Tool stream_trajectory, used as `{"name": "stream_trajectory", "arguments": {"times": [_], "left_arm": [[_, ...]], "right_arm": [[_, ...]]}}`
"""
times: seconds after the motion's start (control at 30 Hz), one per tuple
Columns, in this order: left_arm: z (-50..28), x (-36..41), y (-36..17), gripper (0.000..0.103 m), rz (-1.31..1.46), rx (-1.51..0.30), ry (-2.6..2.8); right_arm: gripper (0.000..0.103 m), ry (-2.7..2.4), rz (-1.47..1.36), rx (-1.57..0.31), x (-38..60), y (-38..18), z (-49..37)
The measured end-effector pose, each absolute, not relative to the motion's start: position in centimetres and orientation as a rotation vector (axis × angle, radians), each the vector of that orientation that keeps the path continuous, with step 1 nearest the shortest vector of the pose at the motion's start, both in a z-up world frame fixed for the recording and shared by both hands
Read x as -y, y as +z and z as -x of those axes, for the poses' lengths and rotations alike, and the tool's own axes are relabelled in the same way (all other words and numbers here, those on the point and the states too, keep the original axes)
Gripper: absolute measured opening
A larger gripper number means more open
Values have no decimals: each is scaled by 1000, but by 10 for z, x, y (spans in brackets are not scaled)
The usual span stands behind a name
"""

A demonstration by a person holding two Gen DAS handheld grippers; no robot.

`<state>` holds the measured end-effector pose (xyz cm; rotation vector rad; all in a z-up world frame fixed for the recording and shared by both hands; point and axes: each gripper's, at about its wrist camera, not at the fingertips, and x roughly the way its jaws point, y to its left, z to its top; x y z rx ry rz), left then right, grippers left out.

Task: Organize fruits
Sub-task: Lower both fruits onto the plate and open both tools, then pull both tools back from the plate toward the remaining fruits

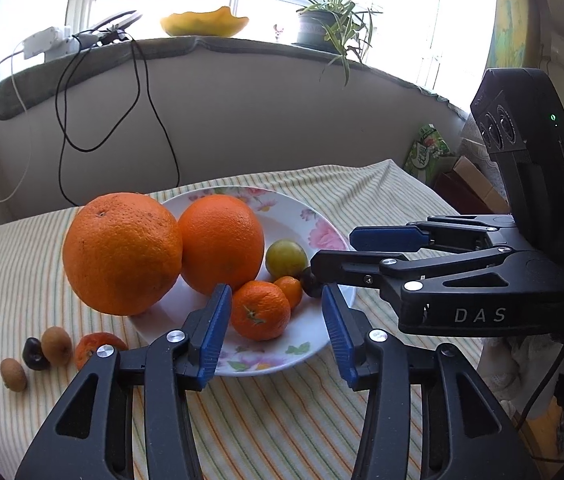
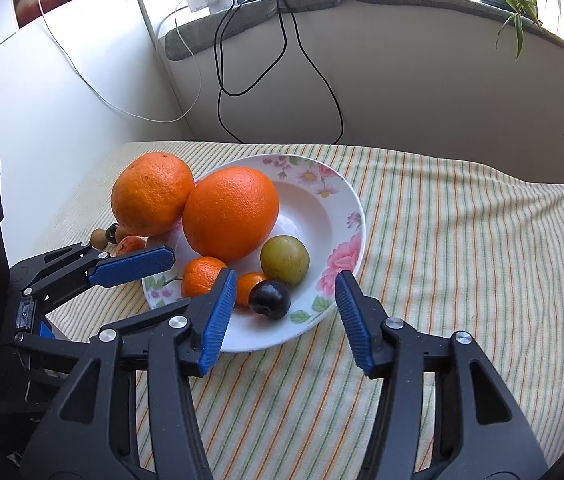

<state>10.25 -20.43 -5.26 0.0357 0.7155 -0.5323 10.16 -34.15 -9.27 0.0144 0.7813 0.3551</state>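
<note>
left gripper [image 1: 276, 332]: nearest to us, fingers spread apart, nothing between them, hovering just over the plate's near rim w/ the mandarin framed in the gap
right gripper [image 2: 285, 312]: fingers also apart and empty, poised over the plate's near-right rim, dark plum just ahead of the gap
plate [image 2: 333, 216]: our landmark – white, floral rim, sitting on the striped cloth [image 2: 441, 240]
mandarin [image 1: 260, 310]: on the plate, near edge, closest fruit to us
small mandarin [image 1: 289, 290]: on the plate, touching the mandarin's far-right side
dark plum [image 2: 270, 298]: on the plate near its near rim, beside the small mandarin
green plum [image 2: 284, 260]: on the plate, just behind the dark plum
orange [image 2: 230, 214]: on the plate, left of centre, behind the small fruit
big orange [image 1: 122, 254]: left of the plate, leaning over its left rim & touching the orange; we can't tell whether it rests on rim or cloth
loose fruit off plate: left of the plate on the cloth – a peeled-looking mandarin [image 1: 96, 346], two brown kiwi-like fruits [image 1: 56, 345] [image 1: 13, 374], a dark cherry-like one [image 1: 34, 354]
step: we judge we're mid-gather; some fruit plated, several pcs not yet
next move: prob. swing the left gripper to the loose fruit left of the plate, close gently on one (small, round, may roll), carry it to the bare far-right part of the plate; right gripper should stay out of the way
</note>
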Motion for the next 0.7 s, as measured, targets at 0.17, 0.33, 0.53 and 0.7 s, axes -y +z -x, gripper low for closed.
{"name": "stream_trajectory", "arguments": {"times": [0.17,0.33,0.53,0.7], "left_arm": [[-100,203,-53,46,-34,-717,-530],[-98,200,-52,46,-26,-715,-528],[-93,195,-51,57,-24,-710,-521],[-88,187,-49,69,-22,-716,-498]], "right_arm": [[56,350,-18,-780,342,-91,-100],[64,340,-25,-771,341,-87,-97],[79,332,-26,-752,337,-80,-90],[86,329,-13,-744,331,-75,-84]]}}
